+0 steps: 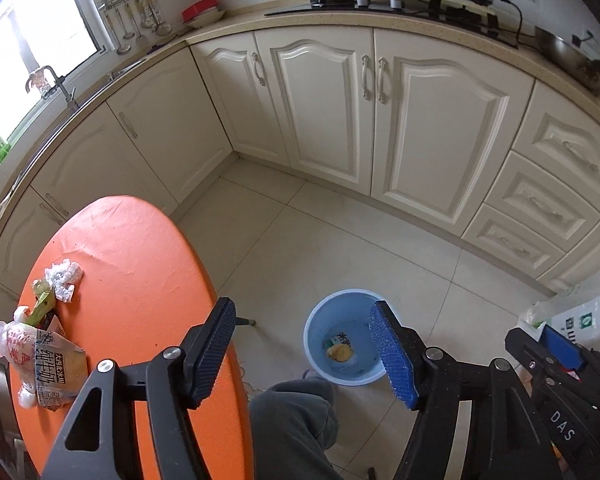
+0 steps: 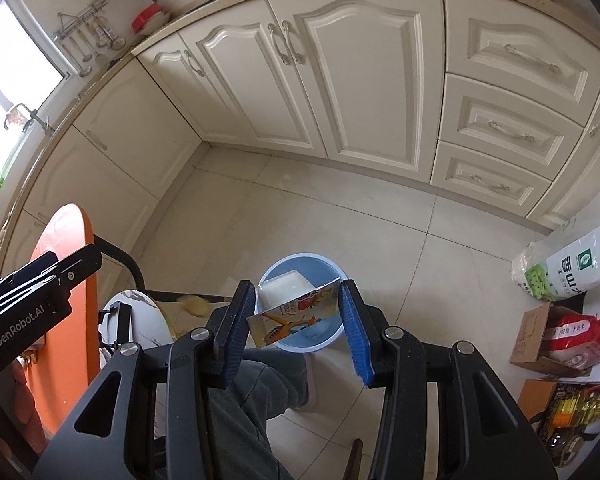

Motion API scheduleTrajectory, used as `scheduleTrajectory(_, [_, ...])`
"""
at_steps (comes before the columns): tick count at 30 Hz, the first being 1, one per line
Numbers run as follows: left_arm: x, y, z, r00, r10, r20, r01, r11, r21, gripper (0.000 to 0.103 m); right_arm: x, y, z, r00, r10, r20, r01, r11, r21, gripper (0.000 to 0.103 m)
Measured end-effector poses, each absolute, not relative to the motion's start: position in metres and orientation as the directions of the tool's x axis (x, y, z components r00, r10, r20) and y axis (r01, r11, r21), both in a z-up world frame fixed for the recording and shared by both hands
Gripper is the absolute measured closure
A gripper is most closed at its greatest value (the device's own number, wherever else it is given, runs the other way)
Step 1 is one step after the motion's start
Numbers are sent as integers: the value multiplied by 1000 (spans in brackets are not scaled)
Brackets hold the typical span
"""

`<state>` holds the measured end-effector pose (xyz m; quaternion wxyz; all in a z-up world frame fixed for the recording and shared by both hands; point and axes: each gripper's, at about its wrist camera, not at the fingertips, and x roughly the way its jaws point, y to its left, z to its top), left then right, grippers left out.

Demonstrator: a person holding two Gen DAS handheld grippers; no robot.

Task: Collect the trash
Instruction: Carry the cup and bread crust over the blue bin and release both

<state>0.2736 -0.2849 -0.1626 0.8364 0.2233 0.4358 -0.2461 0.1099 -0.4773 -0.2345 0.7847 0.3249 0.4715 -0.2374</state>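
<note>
While the orange counter [image 1: 140,280] at far left carries the uncollected trash, a crumpled white tissue [image 1: 63,276], a green wrapper [image 1: 40,304] and a clear milk packet [image 1: 56,376] lying close together near its left edge, the left gripper [image 1: 304,348] hangs past the counter's right rim with its fingers [image 1: 216,344] spread wide and nothing between them. Further right, on the tiled floor [image 1: 420,280], stands the blue bin [image 1: 320,316], with 1 yellow-and-white scrap already at its bottom.

From the right wrist view, the right gripper [image 2: 296,312] is poised above that same bin [image 2: 296,264], its fingers [image 2: 354,328] partly open around a flattened snack box [image 2: 296,312] with an orange cartoon print. The box's left edge meets the left finger; whether its right edge touches the blue pad is hard to tell, so the grip may be loose or already letting go.

Risks from here, as I judge them: the box sits toward the bin's near rim, so a release now could send it onto the rim or the floor beside the person's knee [image 2: 260,392]. Being light and flat, it could also flutter sideways. The 3 pieces on the counter are piled together, so a careless pick might drag neighbours off the edge.
</note>
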Motion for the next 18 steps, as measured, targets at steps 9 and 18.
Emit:
scheduleTrajectory(9, [282,-286,-169,513,-178,-840,570,802,177,38,145,-465,-242,443,-24,-896,629,721,292,59])
scheduleTrajectory(18, [294,-270,-171,522,-150,-839,512,842,168,38,170,-439,-219,521,-48,-852,562,770,301,13])
